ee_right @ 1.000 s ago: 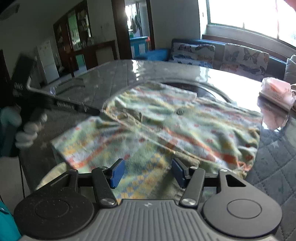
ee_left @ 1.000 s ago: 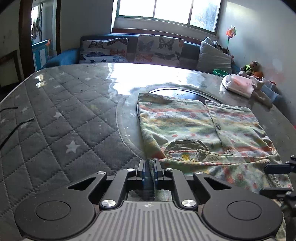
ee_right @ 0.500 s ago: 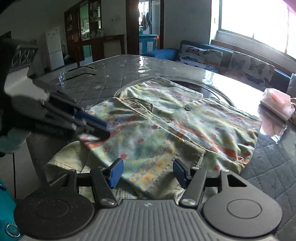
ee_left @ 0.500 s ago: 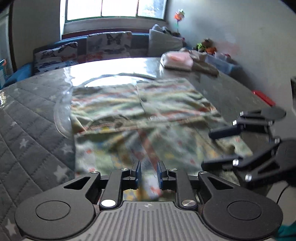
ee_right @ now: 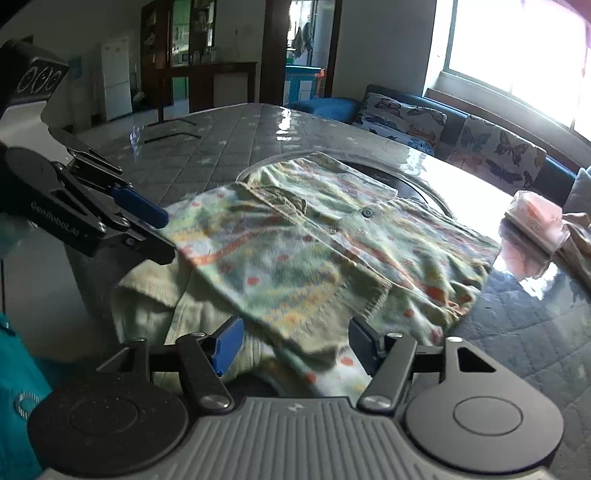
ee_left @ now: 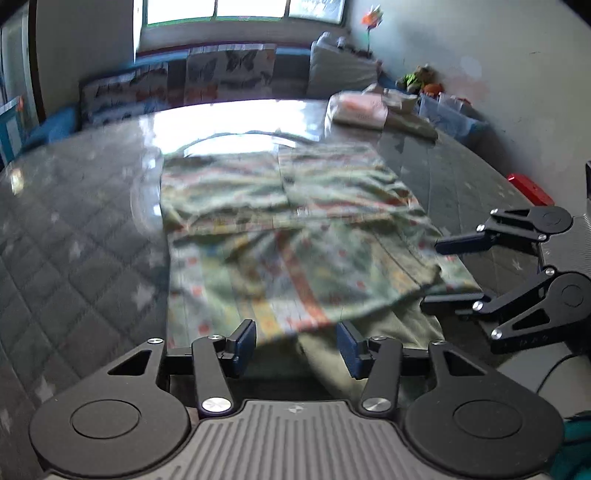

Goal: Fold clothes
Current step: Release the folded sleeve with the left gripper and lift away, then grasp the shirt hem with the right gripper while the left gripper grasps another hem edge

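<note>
Both tongs opening – L [ee_left: 295, 349], R [ee_right: 295, 345] – over shirt [ee_right: 295, 240]

place: home living room — sofa [ee_right: 406, 122] with butterfly cushions | fridge [ee_right: 116, 79] | quilted table [ee_left: 74, 240] — window [ee_left: 240, 9]

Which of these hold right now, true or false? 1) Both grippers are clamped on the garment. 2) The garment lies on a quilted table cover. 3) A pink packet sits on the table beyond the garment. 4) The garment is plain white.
1) False: the left gripper and the right gripper are both opening; neither grips the garment.
2) True: the quilted table cover is under it.
3) True: the pink packet is there.
4) False: it has a multicoloured print.
</note>
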The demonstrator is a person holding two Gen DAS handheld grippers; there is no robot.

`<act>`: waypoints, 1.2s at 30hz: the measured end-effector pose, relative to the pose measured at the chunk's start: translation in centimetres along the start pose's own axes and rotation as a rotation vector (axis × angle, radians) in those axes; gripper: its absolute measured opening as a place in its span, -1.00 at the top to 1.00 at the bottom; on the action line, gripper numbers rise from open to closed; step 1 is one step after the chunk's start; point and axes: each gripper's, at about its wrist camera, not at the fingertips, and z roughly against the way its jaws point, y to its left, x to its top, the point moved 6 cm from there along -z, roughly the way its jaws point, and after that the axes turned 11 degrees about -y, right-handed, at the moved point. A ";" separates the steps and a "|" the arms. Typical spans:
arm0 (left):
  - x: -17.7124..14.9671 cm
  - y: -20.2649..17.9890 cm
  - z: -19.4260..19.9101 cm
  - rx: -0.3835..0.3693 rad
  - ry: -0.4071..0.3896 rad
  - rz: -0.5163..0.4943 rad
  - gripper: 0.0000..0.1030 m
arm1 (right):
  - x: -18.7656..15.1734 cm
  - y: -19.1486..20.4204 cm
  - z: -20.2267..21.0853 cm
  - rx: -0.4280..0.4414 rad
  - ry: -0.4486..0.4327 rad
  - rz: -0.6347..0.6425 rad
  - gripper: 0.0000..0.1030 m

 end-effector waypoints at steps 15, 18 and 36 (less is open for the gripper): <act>-1.8 -1.5 -0.4 -0.117 0.130 0.088 0.60 | -2.5 1.2 2.0 -0.007 0.041 0.208 -0.45; -0.5 -1.1 0.0 -0.141 0.099 0.104 0.68 | -2.5 1.6 1.9 0.001 0.026 0.236 -0.47; 6.3 1.7 -2.2 -0.213 -0.011 0.122 0.67 | 0.9 1.0 -3.1 0.106 -0.057 0.086 0.50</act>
